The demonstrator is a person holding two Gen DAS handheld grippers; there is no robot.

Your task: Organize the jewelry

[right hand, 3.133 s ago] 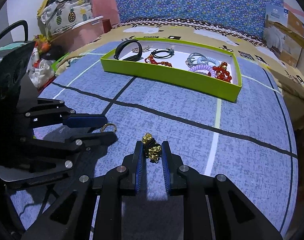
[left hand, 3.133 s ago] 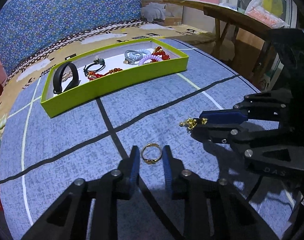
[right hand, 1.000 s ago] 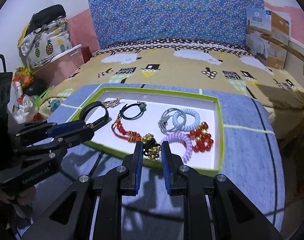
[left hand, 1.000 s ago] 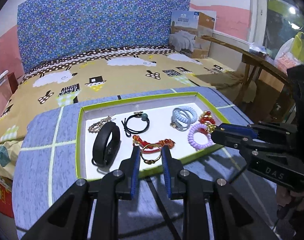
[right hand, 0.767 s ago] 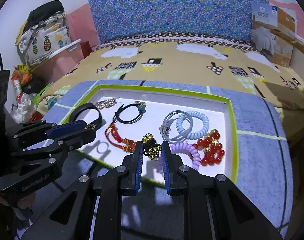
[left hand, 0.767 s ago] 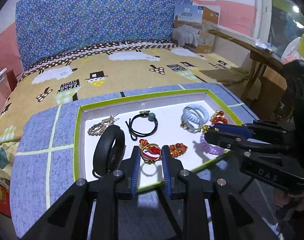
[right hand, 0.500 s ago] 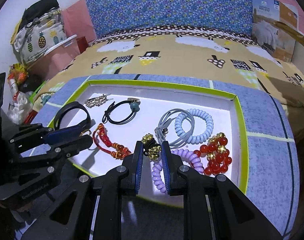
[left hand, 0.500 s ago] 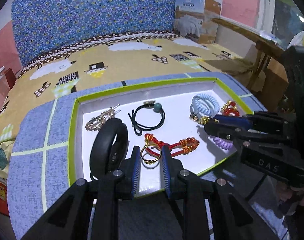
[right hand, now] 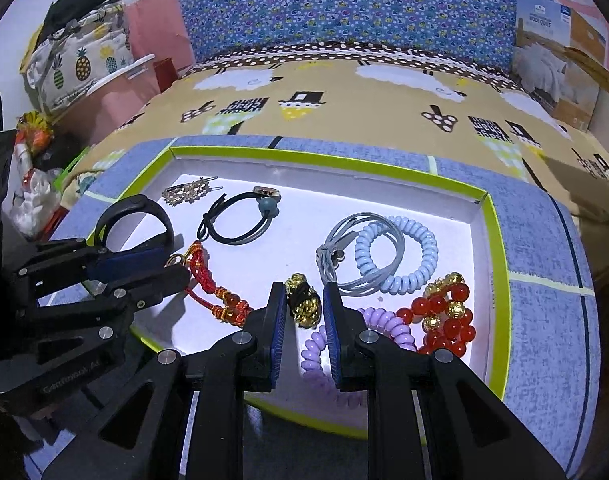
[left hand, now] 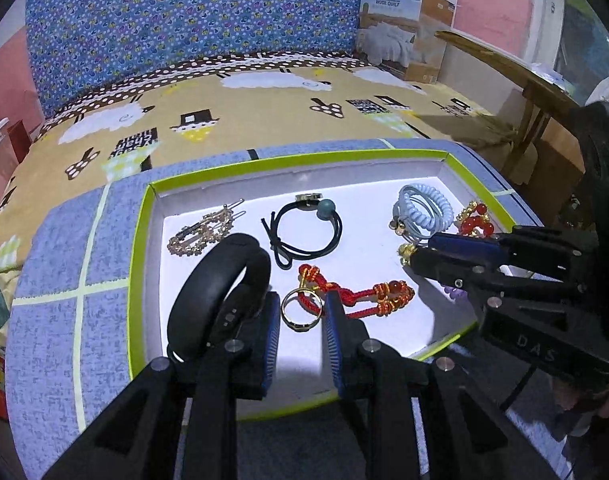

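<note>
A green-rimmed white tray (left hand: pixel 138 264) lies on the blue mat. My left gripper (left hand: pixel 300 308) hangs low over the tray's front, with its jaws opening. A gold ring (left hand: pixel 300 326) stands between its pads, which seem just off it, beside a black band (left hand: pixel 220 280) and over a red cord bracelet (left hand: pixel 368 296). My right gripper (right hand: pixel 304 296) is also opening. A gold-bead charm on black cord (right hand: pixel 304 308) sits between its pads, with a gap on the right side, above a purple coil tie (right hand: pixel 384 320). Each gripper shows in the other's view: the right gripper (left hand: pixel 414 252) and the left gripper (right hand: pixel 172 260).
The tray also holds a black hair tie (left hand: pixel 304 232), blue coil ties (left hand: pixel 424 212), a gold hair clip (left hand: pixel 202 232) and a red bead bracelet (right hand: pixel 444 316). A patterned bed lies behind, a wooden table (left hand: pixel 524 80) at right, bags (right hand: pixel 76 60) at left.
Both grippers carried their pieces from the mat forward and down over the tray's front half. In the last half second both pairs of jaws widened slightly around the ring and the charm.
</note>
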